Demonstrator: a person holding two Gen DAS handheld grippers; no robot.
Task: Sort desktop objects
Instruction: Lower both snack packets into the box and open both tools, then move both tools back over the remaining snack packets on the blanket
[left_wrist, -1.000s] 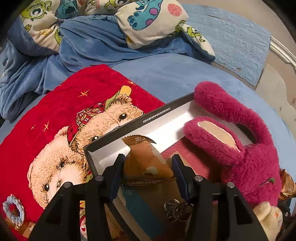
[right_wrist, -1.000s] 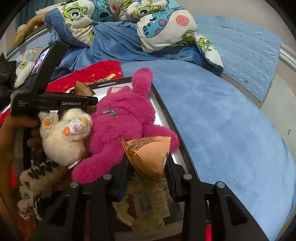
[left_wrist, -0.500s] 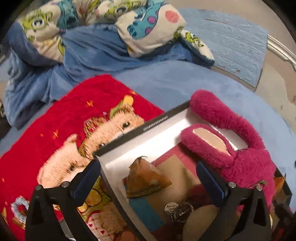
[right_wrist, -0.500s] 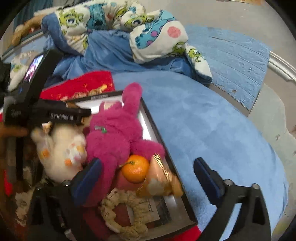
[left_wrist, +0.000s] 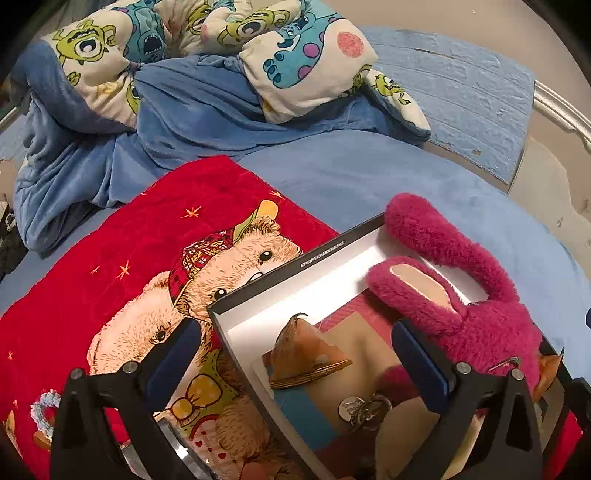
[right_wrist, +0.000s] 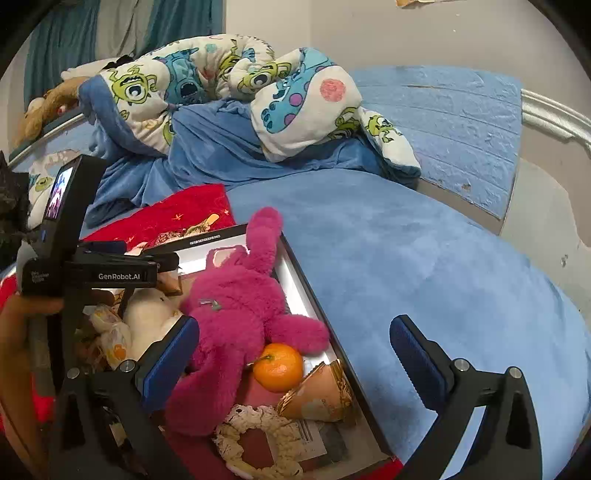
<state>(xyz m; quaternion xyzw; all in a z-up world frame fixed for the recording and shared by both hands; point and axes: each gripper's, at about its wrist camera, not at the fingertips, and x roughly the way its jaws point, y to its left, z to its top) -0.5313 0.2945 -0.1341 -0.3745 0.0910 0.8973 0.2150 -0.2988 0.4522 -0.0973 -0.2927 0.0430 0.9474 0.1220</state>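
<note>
Lying across the blue bedsheet (right_wrist: 406, 258) and the red teddy-bear blanket (left_wrist: 110, 266), the black-rimmed white box (left_wrist: 321, 254) holds all the sorted items, as it did a second ago. Largest inside is the magenta plush rabbit (right_wrist: 236, 310), stretched along the box's right half with one ear over the far rim; it has not shifted. A white plush toy (right_wrist: 147, 314) sits just left of it, under the left gripper body. An orange tangerine (right_wrist: 277, 366) rests against the rabbit's arm, exposed now that the right gripper has let go. The left gripper (left_wrist: 295, 354) stands wide apart and empty; one second earlier it was clamped on the brown cone-shaped snack packet (left_wrist: 306, 350), which now lies tilted on the box floor near the far left corner. The right gripper (right_wrist: 295, 347) is likewise spread wide and empty; the second cone packet (right_wrist: 319, 393) it formerly held lies on its side beside the tangerine, near the right wall. A cream crocheted ring (right_wrist: 258, 439) lies at the near end, and a small keyring (left_wrist: 364, 406) sits below the first packet.
</note>
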